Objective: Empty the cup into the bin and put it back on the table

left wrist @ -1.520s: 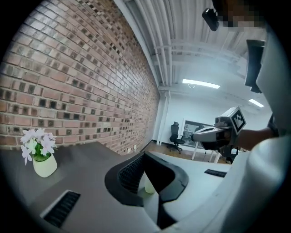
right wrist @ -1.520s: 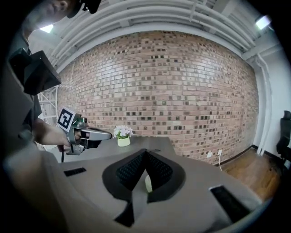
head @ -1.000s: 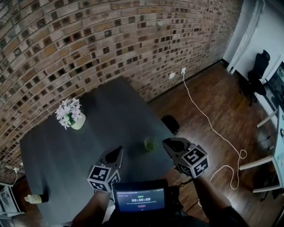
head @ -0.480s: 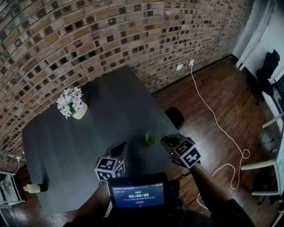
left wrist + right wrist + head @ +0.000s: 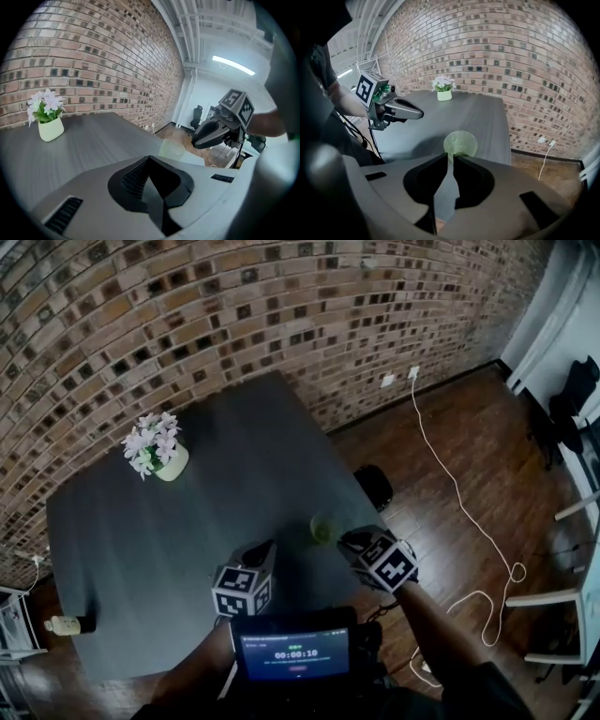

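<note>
A pale green translucent cup (image 5: 323,527) stands upright on the dark grey table (image 5: 169,540), close to its right edge. In the right gripper view the cup (image 5: 460,143) sits just beyond the tips of my right gripper (image 5: 451,157). Its jaws are opening: a narrow slit shows between them, with nothing in it. In the head view the right gripper (image 5: 345,540) is just right of the cup. My left gripper (image 5: 149,159) is shut and empty, and stands left of the cup (image 5: 172,149). A black bin (image 5: 374,486) stands on the floor beside the table.
A white pot of pale flowers (image 5: 156,451) stands at the table's far left. A small bottle (image 5: 66,624) lies at the near left edge. A white cable (image 5: 469,521) runs across the wooden floor. A brick wall (image 5: 234,324) lies behind the table.
Both grippers have moved forward over the table. The right gripper's tips have come closer to the cup, which stands where it was.
</note>
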Action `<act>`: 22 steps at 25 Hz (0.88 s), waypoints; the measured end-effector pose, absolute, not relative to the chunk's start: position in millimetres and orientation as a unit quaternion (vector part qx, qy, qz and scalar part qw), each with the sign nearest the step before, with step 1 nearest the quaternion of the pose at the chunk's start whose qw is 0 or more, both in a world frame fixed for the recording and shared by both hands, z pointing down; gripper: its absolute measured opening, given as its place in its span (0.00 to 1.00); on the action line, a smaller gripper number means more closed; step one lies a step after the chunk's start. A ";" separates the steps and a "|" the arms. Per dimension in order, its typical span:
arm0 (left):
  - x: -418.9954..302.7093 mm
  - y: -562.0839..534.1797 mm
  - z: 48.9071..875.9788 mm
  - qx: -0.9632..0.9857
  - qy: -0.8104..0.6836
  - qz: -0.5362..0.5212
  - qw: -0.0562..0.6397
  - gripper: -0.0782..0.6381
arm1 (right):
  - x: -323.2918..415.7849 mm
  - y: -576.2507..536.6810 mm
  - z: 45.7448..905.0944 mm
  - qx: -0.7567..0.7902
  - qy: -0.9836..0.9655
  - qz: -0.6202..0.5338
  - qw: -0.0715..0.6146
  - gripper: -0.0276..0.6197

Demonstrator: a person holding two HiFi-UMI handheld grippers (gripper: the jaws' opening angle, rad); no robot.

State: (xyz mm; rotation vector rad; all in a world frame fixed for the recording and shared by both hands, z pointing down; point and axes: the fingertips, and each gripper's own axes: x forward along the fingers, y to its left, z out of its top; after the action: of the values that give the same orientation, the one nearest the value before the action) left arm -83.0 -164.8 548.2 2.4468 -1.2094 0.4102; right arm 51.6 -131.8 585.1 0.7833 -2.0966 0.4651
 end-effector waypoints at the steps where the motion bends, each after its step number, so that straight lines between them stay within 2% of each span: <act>1: -83.1 -164.7 551.5 0.870 -0.430 0.148 0.192 0.10 | 52.1 -131.1 586.7 0.310 -0.833 0.188 0.417 0.11; 2: -83.2 -164.6 554.5 0.869 -0.429 0.150 0.195 0.10 | 52.9 -130.6 589.4 0.308 -0.832 0.192 0.420 0.11; 4: -83.1 -164.0 557.8 0.868 -0.430 0.152 0.197 0.10 | 54.6 -129.3 597.3 0.304 -0.827 0.203 0.427 0.26; 8: -81.7 -161.4 560.0 0.865 -0.431 0.153 0.206 0.10 | 57.3 -131.3 609.3 0.300 -0.825 0.207 0.432 0.28; 9: -81.7 -160.6 560.0 0.865 -0.431 0.153 0.207 0.10 | 58.3 -132.5 614.0 0.303 -0.824 0.210 0.431 0.37; 11: -82.8 -159.1 560.7 0.864 -0.434 0.151 0.206 0.10 | 56.0 -134.2 619.9 0.304 -0.826 0.215 0.423 0.49; 14: -83.9 -157.0 565.2 0.862 -0.437 0.150 0.209 0.10 | 49.9 -136.8 618.5 0.304 -0.840 0.199 0.402 0.51; 15: -84.6 -156.9 566.7 0.861 -0.438 0.152 0.209 0.10 | 47.8 -138.1 618.1 0.305 -0.846 0.191 0.393 0.57; 16: -85.9 -157.2 567.8 0.860 -0.440 0.153 0.208 0.10 | 46.0 -139.7 618.8 0.307 -0.851 0.184 0.384 0.59; 20: -88.2 -157.1 575.0 0.854 -0.445 0.154 0.221 0.10 | 45.4 -143.3 628.1 0.312 -0.864 0.186 0.349 0.59; 22: -89.0 -157.2 580.6 0.850 -0.448 0.152 0.233 0.10 | 42.7 -147.1 629.7 0.318 -0.870 0.187 0.327 0.71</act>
State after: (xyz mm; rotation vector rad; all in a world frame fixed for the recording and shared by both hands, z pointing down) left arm -89.0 -157.2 580.6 2.3346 -1.2293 0.4167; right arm 42.7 -147.1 629.7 0.8326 -2.2787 0.4895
